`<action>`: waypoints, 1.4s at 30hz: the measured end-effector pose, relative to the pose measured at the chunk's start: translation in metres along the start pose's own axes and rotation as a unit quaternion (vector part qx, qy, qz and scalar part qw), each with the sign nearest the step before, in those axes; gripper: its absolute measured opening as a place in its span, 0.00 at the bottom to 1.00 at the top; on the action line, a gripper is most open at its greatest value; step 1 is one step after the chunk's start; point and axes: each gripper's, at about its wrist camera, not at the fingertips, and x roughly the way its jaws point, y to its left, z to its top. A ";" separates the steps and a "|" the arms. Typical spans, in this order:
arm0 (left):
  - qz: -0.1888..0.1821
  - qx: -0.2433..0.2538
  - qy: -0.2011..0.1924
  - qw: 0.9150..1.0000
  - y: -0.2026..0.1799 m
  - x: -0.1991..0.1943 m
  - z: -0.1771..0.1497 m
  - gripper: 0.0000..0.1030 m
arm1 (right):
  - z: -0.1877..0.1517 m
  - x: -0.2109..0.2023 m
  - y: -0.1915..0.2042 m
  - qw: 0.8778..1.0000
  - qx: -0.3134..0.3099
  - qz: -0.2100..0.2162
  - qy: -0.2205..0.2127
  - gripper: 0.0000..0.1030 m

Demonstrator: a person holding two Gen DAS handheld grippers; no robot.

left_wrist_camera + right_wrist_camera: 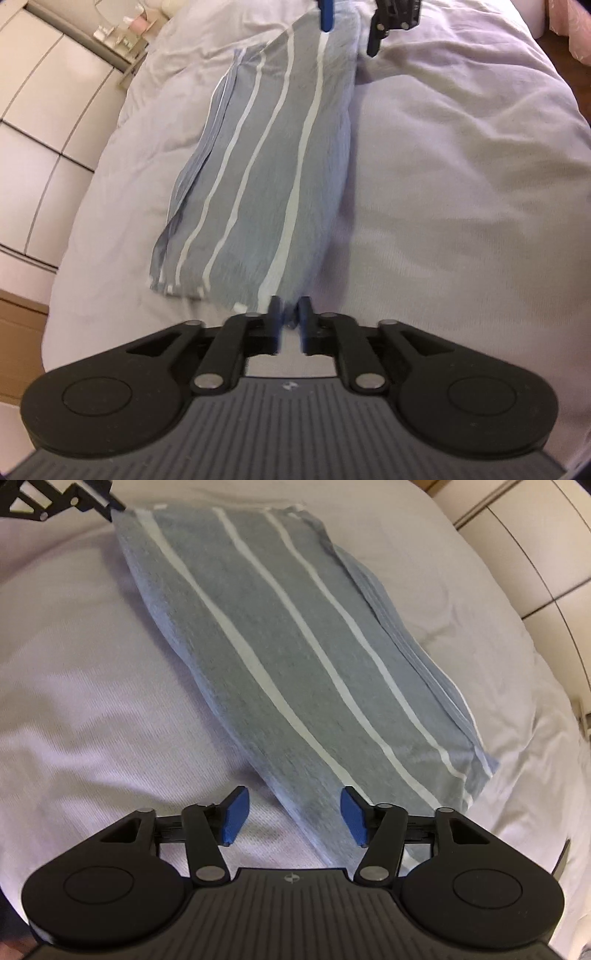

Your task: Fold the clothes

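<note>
The left gripper [290,319] is pinched on the near corner of the striped grey cloth [266,177], while the right gripper [291,819] stands spread over the opposite end, gripping nothing. The cloth lies as a long layered strip across the white bedding [461,192]. I judge that lifting from one corner could make the stacked layers on its left edge slide apart and skew the fold.

The right tool [354,22] is cut off by the top edge in the left view. Small items on the cabinet [122,33] (bottles, perhaps) are too blurred to identify.
</note>
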 end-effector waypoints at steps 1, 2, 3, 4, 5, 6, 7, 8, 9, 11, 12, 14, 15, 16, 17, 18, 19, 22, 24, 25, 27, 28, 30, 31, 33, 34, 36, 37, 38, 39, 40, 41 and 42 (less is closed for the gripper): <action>0.005 0.009 -0.002 1.000 -0.005 0.004 0.004 0.41 | -0.003 0.002 -0.001 1.000 -0.004 -0.003 0.002 0.60; 0.011 0.018 -0.005 1.000 -0.011 0.009 0.007 0.41 | -0.006 0.004 -0.002 1.000 -0.008 -0.006 0.003 0.60; 0.018 0.030 -0.002 0.999 -0.016 0.017 0.011 0.44 | -0.010 0.007 -0.003 1.000 -0.014 -0.013 0.003 0.60; 0.025 0.042 0.003 0.999 -0.022 0.025 0.014 0.46 | -0.015 0.011 -0.005 1.000 -0.019 -0.020 0.001 0.60; 0.028 0.050 0.010 0.998 -0.026 0.033 0.016 0.46 | -0.020 0.015 -0.007 0.999 -0.024 -0.028 -0.001 0.60; 0.030 0.057 0.019 0.998 -0.028 0.040 0.018 0.46 | -0.024 0.020 -0.007 0.999 -0.034 -0.035 -0.005 0.60; 0.032 0.063 0.027 0.997 -0.030 0.048 0.020 0.43 | -0.028 0.024 -0.008 0.998 -0.044 -0.042 -0.009 0.60; 0.032 0.062 0.035 0.997 -0.029 0.051 0.021 0.41 | -0.033 0.027 -0.007 0.997 -0.058 -0.050 -0.015 0.60; 0.031 0.058 0.043 0.997 -0.026 0.054 0.021 0.32 | -0.038 0.030 -0.008 0.995 -0.076 -0.060 -0.022 0.60; 0.030 0.051 0.058 0.997 -0.020 0.058 0.022 0.19 | -0.053 0.036 -0.016 0.992 -0.099 -0.080 -0.024 0.60; 0.030 0.047 0.066 0.996 -0.018 0.061 0.022 0.16 | -0.061 0.040 -0.020 0.990 -0.110 -0.089 -0.024 0.59; 0.029 0.039 0.082 0.995 -0.012 0.065 0.023 0.11 | -0.082 0.050 -0.036 0.988 -0.110 -0.112 -0.009 0.57; 0.028 0.036 0.089 0.995 -0.009 0.067 0.023 0.11 | -0.091 0.055 -0.043 0.987 -0.107 -0.123 -0.002 0.54; 0.028 0.032 0.097 0.994 -0.006 0.070 0.024 0.11 | -0.100 0.060 -0.051 0.986 -0.103 -0.134 0.004 0.52; 0.027 0.030 0.102 0.994 -0.005 0.071 0.024 0.11 | -0.108 0.065 -0.057 0.984 -0.104 -0.145 0.007 0.52; 0.027 0.029 0.105 0.994 -0.004 0.071 0.025 0.08 | -0.113 0.068 -0.060 0.983 -0.110 -0.149 0.002 0.52; 0.025 0.027 0.107 0.994 -0.003 0.070 0.025 0.05 | -0.117 0.071 -0.063 0.981 -0.116 -0.154 -0.004 0.52; 0.013 0.020 0.108 0.994 0.001 0.065 0.027 0.02 | -0.120 0.077 -0.068 0.980 -0.137 -0.144 -0.022 0.23; 0.006 0.015 0.109 0.994 0.003 0.061 0.028 0.01 | -0.118 0.074 -0.072 0.982 -0.134 -0.130 -0.023 0.01; 0.002 0.012 0.110 0.994 0.005 0.060 0.028 0.01 | -0.118 0.070 -0.072 0.983 -0.129 -0.125 -0.024 0.00; -0.005 0.008 0.111 0.994 0.007 0.056 0.029 0.01 | -0.121 0.062 -0.078 0.986 -0.113 -0.120 -0.026 0.00; -0.008 0.009 0.111 0.994 0.006 0.053 0.029 0.01 | -0.123 0.057 -0.079 0.987 -0.109 -0.119 -0.027 0.00; -0.011 0.013 0.111 0.994 0.002 0.046 0.028 0.01 | -0.129 0.048 -0.076 0.987 -0.109 -0.118 -0.025 0.00; -0.014 0.011 0.112 0.994 0.001 0.043 0.028 0.01 | -0.131 0.043 -0.073 0.987 -0.107 -0.116 -0.023 0.00; -0.019 0.003 0.116 0.993 0.001 0.038 0.027 0.03 | -0.133 0.040 -0.069 0.988 -0.104 -0.110 -0.013 0.00; -0.021 -0.001 0.118 0.993 0.001 0.035 0.027 0.08 | -0.134 0.039 -0.067 0.989 -0.101 -0.107 -0.005 0.00; -0.027 -0.007 0.120 0.992 0.001 0.026 0.023 0.13 | -0.132 0.035 -0.066 0.991 -0.086 -0.104 0.006 0.00; -0.029 -0.010 0.121 0.992 0.001 0.020 0.019 0.13 | -0.128 0.031 -0.065 0.992 -0.073 -0.104 0.010 0.00; -0.032 -0.015 0.122 0.992 0.002 0.015 0.015 0.14 | -0.124 0.026 -0.065 0.993 -0.060 -0.105 0.014 0.02; -0.031 -0.017 0.122 0.992 0.004 0.010 0.009 0.17 | -0.120 0.019 -0.060 0.993 -0.049 -0.107 0.015 0.11; -0.029 -0.020 0.122 0.992 0.007 0.006 0.002 0.19 | -0.114 0.012 -0.058 0.993 -0.036 -0.111 0.019 0.24; -0.027 -0.024 0.120 0.992 0.011 0.003 -0.004 0.20 | -0.108 0.005 -0.055 0.993 -0.023 -0.114 0.022 0.27; -0.025 -0.030 0.117 0.992 0.016 0.000 -0.011 0.21 | -0.100 -0.002 -0.051 0.993 -0.007 -0.116 0.024 0.28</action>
